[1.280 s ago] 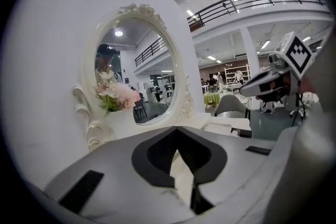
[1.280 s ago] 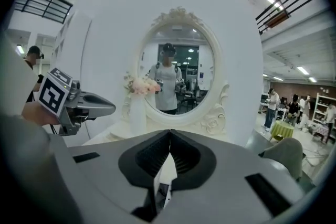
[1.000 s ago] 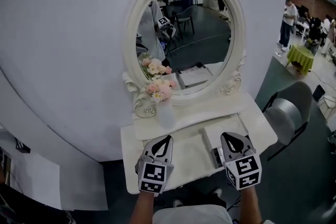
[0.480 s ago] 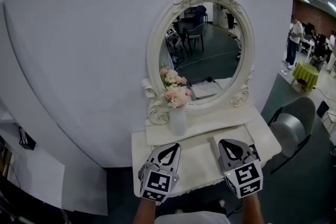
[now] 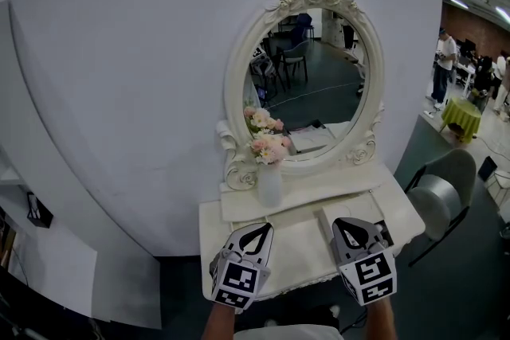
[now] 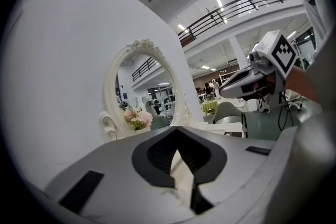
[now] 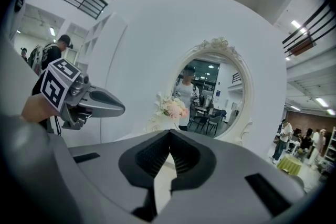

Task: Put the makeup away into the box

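Note:
A white dressing table point(image 5: 299, 247) stands against a white wall. At its right end lies a pale flat box point(image 5: 368, 207) with a dark item point(image 5: 386, 232) beside it; I cannot make out any makeup pieces. My left gripper point(image 5: 263, 228) hovers over the table's front middle, shut and empty. My right gripper point(image 5: 344, 222) hangs over the box's near left part, also shut with nothing in it. In the left gripper view the jaws point(image 6: 177, 148) meet, and the right gripper point(image 6: 247, 79) shows at the right. In the right gripper view the jaws point(image 7: 169, 136) are together, with the left gripper point(image 7: 97, 103) at the left.
An oval mirror point(image 5: 307, 76) in an ornate white frame rises at the table's back. A glass vase point(image 5: 269, 184) of pink flowers point(image 5: 267, 143) stands on the raised shelf at the left. A grey chair point(image 5: 438, 187) is to the right. People stand far off at the right.
The head view has swung, so the mirror and table now sit further right in the picture. Both grippers have come slightly nearer the table's front edge and stay shut.

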